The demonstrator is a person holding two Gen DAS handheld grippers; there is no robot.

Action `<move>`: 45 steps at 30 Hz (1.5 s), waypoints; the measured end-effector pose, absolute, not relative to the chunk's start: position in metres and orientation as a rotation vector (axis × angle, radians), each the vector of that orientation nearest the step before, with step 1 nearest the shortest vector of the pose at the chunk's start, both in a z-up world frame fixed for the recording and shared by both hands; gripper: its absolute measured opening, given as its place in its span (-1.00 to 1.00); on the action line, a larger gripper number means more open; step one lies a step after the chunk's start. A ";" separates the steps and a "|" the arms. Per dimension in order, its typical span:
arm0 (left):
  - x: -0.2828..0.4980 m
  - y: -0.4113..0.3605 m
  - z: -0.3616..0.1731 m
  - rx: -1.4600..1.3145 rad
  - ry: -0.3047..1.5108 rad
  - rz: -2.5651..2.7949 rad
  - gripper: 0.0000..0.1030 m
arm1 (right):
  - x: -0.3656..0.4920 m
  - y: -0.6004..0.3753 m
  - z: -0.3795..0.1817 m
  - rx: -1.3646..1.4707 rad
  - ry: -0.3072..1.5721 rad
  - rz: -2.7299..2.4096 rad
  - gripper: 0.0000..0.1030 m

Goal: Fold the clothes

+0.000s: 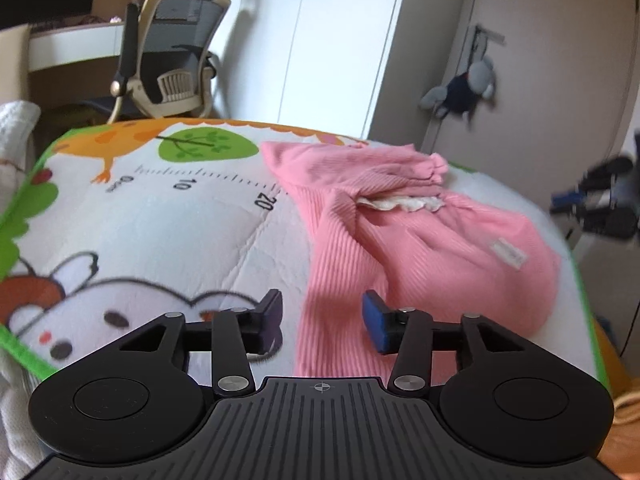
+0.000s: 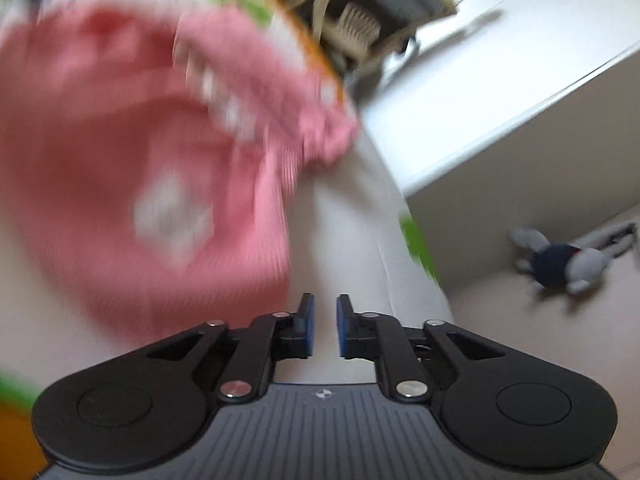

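Observation:
A pink ribbed garment (image 1: 400, 232) with a white frilled collar and a small label lies crumpled on the cartoon-printed mat (image 1: 160, 232). My left gripper (image 1: 322, 322) hovers open just above the garment's near hem, nothing between its fingers. The right wrist view is motion-blurred: the same pink garment (image 2: 120, 160) fills the upper left, and my right gripper (image 2: 325, 326) sits beside its lower right edge over bare white mat (image 2: 352, 220). Only a narrow gap separates its blue pads, with no cloth in it.
A mesh office chair (image 1: 172, 52) stands behind the mat by a white desk. White wardrobe doors (image 1: 340, 40) fill the back. A grey stuffed toy (image 1: 464, 88) hangs on the beige door. Dark equipment (image 1: 604, 204) sits at the right, white cloth (image 1: 16, 128) at the left.

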State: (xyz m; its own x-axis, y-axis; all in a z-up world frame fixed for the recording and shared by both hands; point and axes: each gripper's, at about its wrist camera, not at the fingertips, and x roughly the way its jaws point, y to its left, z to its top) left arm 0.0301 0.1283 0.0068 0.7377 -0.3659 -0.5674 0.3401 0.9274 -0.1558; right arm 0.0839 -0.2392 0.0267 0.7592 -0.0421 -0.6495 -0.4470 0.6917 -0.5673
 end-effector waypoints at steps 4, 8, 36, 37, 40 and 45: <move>0.056 0.111 0.031 -0.022 0.608 -0.395 0.35 | 0.117 -0.222 0.037 -0.611 0.636 0.372 -0.53; 0.097 0.093 0.055 -0.041 0.591 -0.417 0.43 | 0.153 -0.222 0.036 -0.445 0.622 0.422 -0.52; 0.234 0.007 -0.013 0.074 0.805 -0.315 0.88 | 0.283 -0.241 0.026 -0.174 0.616 0.436 -0.40; 0.234 0.008 -0.013 0.070 0.806 -0.316 0.89 | 0.288 -0.239 0.019 -0.184 0.645 0.432 -0.40; 0.235 0.011 -0.015 0.058 0.809 -0.323 0.90 | 0.300 -0.234 -0.009 -0.222 0.728 0.401 -0.39; 0.238 0.015 -0.009 0.054 0.813 -0.352 0.91 | 0.297 -0.237 -0.024 -0.213 0.720 0.400 -0.30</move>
State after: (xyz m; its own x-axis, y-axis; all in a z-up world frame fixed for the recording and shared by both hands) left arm 0.2380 0.0154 -0.0094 0.6324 -0.2875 -0.7193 0.3283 0.9405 -0.0873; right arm 0.2973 -0.2373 -0.0243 0.6807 0.2809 -0.6765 -0.4252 0.9036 -0.0526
